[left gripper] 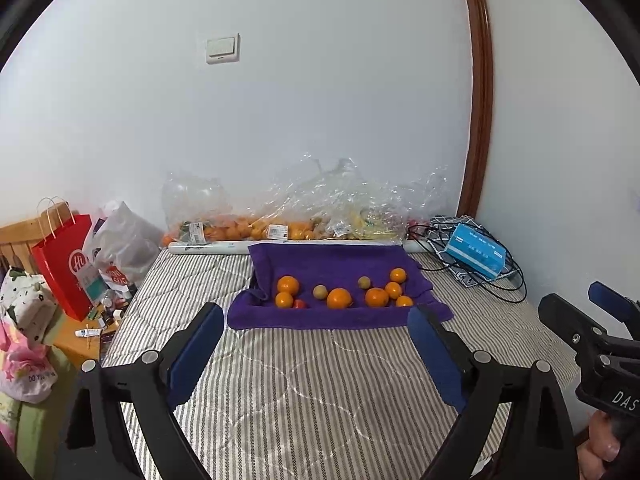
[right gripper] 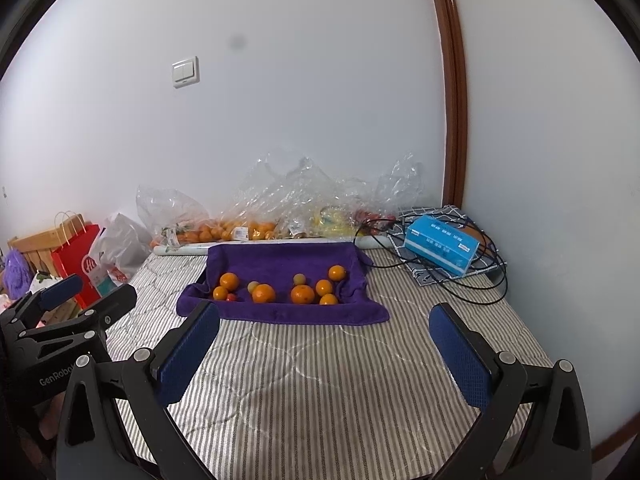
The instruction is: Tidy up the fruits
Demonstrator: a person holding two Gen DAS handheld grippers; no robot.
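A purple towel [left gripper: 320, 256] [right gripper: 280, 260] drapes a shallow tray on the striped bed, near the wall. On it lie several oranges [left gripper: 339, 298] [right gripper: 264, 293], two small greenish round fruits [left gripper: 320, 291] [right gripper: 299, 279] and a tiny red fruit [left gripper: 299, 303] [right gripper: 231, 298]. My left gripper [left gripper: 316, 312] hovers in front of the towel, open wide, with nothing between its blue pads. My right gripper [right gripper: 325, 308] hangs beside it, also open and empty. Each gripper shows at the edge of the other's view, the right gripper [left gripper: 592, 308] and the left gripper [right gripper: 80, 292].
Clear plastic bags [left gripper: 256, 228] holding more oranges and other fruit line the wall behind the towel, with a white roll [left gripper: 208, 247] in front. A blue tissue box [left gripper: 476, 254] and black cable [left gripper: 508, 280] lie at the right. A red paper bag [left gripper: 64, 264] stands left of the bed.
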